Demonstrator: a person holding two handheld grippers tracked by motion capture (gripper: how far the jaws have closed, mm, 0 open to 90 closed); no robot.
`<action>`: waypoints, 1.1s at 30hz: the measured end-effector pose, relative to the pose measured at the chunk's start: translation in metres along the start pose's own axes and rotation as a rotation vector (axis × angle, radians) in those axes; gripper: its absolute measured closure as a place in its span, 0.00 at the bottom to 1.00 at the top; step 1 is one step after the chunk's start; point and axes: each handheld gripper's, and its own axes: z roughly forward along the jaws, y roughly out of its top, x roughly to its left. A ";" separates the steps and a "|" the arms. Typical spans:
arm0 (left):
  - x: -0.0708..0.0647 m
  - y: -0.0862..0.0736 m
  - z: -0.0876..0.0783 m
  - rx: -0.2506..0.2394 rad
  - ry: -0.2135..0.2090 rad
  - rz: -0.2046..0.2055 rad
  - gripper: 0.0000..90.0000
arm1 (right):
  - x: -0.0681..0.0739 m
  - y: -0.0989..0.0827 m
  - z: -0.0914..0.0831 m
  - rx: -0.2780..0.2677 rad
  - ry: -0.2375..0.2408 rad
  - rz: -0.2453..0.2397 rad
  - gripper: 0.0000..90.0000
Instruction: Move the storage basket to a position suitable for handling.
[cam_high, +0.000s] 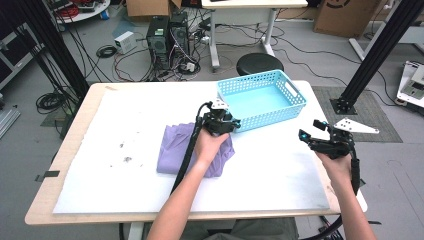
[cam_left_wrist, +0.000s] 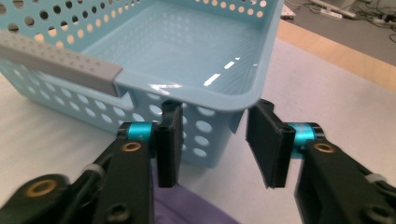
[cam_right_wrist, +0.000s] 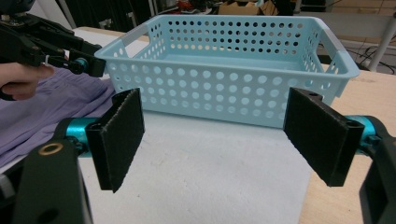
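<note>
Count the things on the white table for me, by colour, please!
Blue: 1, the basket, nothing inside it.
Purple: 1, the folded cloth, beside the basket.
Black: 2, the left gripper at the basket's corner, and the right gripper held off to the side. Both are open.
Total: 4

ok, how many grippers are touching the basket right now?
0. The left gripper is open at the blue basket's near corner, not closed on it; the right gripper is open, off to its right over the table.
</note>
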 end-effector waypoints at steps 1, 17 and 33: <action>0.002 -0.002 0.001 0.014 0.029 -0.008 0.54 | 0.001 0.000 0.001 0.007 0.003 0.003 0.23; -0.002 -0.009 0.022 0.002 0.080 -0.058 0.33 | 0.002 -0.001 0.004 0.016 0.007 0.003 0.23; 0.000 -0.010 0.029 -0.035 0.106 -0.061 0.28 | 0.004 -0.001 0.009 0.025 0.014 -0.003 0.23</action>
